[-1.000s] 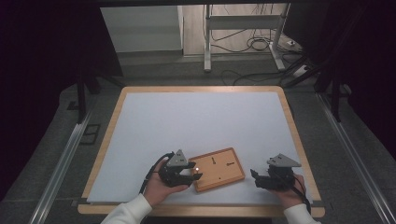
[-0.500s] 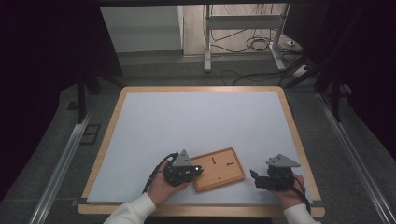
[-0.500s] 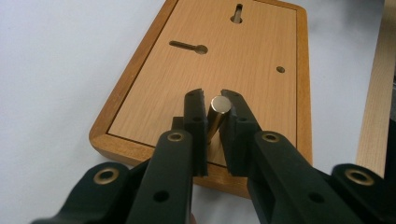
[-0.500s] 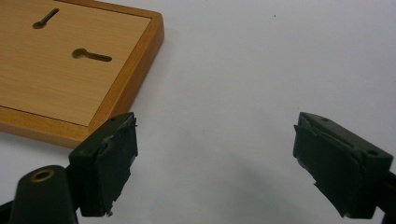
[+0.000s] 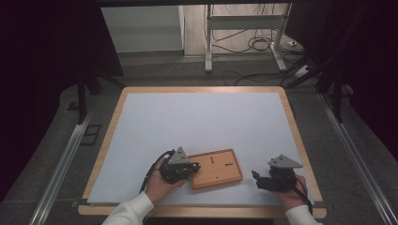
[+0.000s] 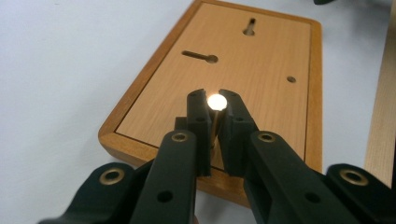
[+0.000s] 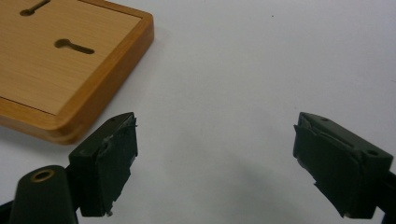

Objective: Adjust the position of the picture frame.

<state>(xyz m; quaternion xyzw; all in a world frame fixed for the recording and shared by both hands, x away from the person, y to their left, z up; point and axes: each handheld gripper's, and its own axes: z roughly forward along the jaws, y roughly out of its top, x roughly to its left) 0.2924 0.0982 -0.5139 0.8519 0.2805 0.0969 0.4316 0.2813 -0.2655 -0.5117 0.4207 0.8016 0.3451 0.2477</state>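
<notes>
In the left gripper view the left tool [image 6: 214, 108] has its jaws closed on a small brass peg [image 6: 215, 103], whose shiny round head glints between the pads; an earlier frame is at hand, and the jaws have just been closing, with the peg between them. The peg's long axis runs down between the pads toward the wooden board [image 6: 243, 70], which lies straight ahead of the tool and fills the upper middle of that view.

In the high view the board [image 5: 217, 168] sits low in the frame, just right of the left tool [image 5: 193, 167], its long side running left to right (slightly tilted). Two keyhole slots and a small round hole [image 6: 291, 79] mark its face; the hole lies up and to the right of the peg, which I judge the likely target.

The right tool [image 5: 257, 179] rests at lower right on the counter [image 5: 197, 117], jaws wide apart and holding nothing, farther from the board.
</notes>
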